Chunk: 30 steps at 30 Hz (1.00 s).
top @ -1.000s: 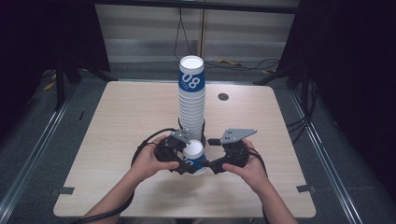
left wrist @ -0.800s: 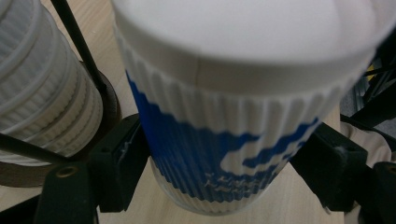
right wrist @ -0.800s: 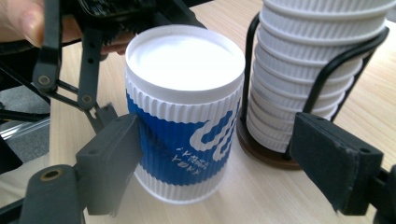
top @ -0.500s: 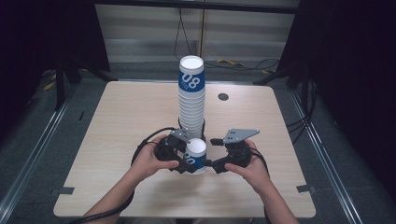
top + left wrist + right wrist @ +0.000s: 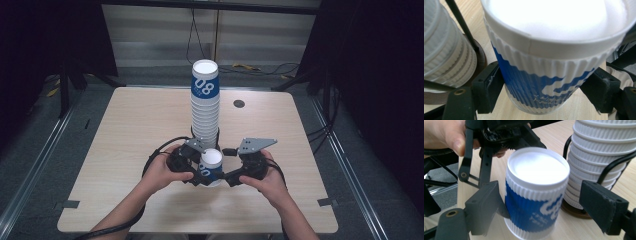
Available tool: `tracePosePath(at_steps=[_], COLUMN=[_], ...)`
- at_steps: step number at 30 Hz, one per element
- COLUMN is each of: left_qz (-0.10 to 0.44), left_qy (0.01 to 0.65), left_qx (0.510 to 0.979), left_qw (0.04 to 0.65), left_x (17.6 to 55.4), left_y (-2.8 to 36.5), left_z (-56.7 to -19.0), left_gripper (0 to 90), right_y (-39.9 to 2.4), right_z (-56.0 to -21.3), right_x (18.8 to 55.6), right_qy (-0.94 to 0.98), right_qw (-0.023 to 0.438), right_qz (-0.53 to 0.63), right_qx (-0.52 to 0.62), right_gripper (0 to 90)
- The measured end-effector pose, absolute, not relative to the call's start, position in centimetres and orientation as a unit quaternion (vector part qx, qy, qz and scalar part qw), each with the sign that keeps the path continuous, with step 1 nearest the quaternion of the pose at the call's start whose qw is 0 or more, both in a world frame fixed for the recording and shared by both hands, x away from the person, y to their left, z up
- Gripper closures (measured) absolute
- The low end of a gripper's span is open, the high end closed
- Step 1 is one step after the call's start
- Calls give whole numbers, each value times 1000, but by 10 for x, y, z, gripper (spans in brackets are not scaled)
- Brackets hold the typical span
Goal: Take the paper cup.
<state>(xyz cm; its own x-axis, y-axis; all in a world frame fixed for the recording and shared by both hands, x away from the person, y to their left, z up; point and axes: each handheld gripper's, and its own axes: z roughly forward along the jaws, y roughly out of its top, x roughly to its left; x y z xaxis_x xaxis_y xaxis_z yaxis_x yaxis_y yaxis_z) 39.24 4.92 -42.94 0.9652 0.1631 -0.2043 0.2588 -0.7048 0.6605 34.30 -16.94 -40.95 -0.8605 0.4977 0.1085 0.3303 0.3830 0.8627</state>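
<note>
Cup point(image 5: 210, 167) stands near the tall stack point(image 5: 204, 107); left gripper point(image 5: 544, 93) clamps it, right gripper point(image 5: 547, 207) open around it. Next, probably lifting onto the stack.

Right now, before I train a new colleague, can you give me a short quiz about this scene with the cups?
1. True or false: both jaws of the right tool press on the single cup.
2. Where is the tall stack of cups in relation to the single cup? A: just behind it, farther from the person. B: at the left edge of the table. C: on the floor.
3. Which tool grips the single cup?

Key:
1. False, one jaw stands clear of it.
2. A.
3. The left tool.
</note>
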Motion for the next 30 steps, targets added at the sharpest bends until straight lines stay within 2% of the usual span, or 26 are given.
tracePosePath(at_steps=[16,21,30], left_qz=[-65,-63,-58], left_qy=[89,84,78], left_qx=[925,927,920], left_qw=[363,360,379], left_x=[386,386,386], left_y=[36,35,37], left_z=[-430,-431,-430], left_gripper=[228,227,217], right_y=[-162,-163,-164], right_z=[-413,-413,-410], right_x=[346,347,345], right_qy=[821,815,811], right_qw=[77,69,74], right_qz=[505,514,521], right_qx=[255,258,257], right_gripper=[167,286,299])
